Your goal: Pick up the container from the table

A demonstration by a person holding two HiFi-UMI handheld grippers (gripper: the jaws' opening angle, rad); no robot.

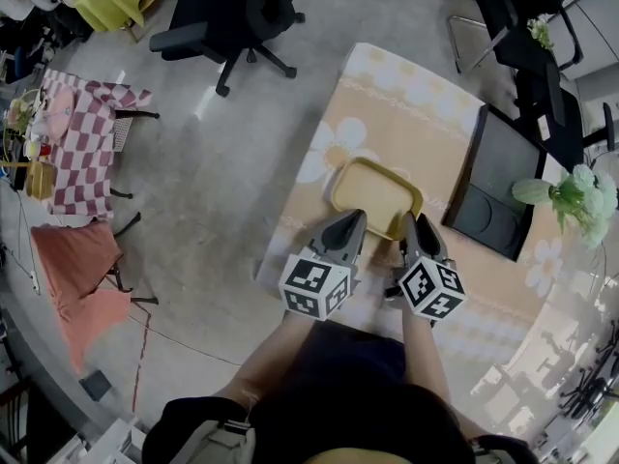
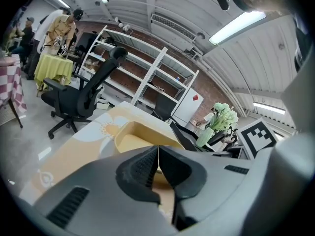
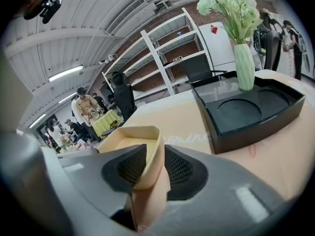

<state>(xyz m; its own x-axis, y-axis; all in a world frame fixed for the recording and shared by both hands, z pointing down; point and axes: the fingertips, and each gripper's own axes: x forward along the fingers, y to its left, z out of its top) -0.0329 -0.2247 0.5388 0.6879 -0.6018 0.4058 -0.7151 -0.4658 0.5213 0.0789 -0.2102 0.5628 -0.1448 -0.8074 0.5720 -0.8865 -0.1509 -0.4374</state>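
A shallow yellow container (image 1: 372, 193) lies on the flowered tablecloth (image 1: 387, 95). My left gripper (image 1: 354, 222) sits at its near rim; in the left gripper view the jaws (image 2: 158, 157) stand together along a thin line, with the container (image 2: 133, 136) running in under them. At the container's near right corner is my right gripper (image 1: 414, 228). In the right gripper view its jaws (image 3: 155, 163) are apart and straddle the container's wall (image 3: 130, 141), which stands between the pads without being pinched.
A black tray (image 1: 498, 187) lies just right of the container, with a vase of pale flowers (image 1: 575, 196) beside it. A black office chair (image 1: 232, 17) and a checkered table (image 1: 82, 143) stand on the floor to the left. The table's near edge is under my hands.
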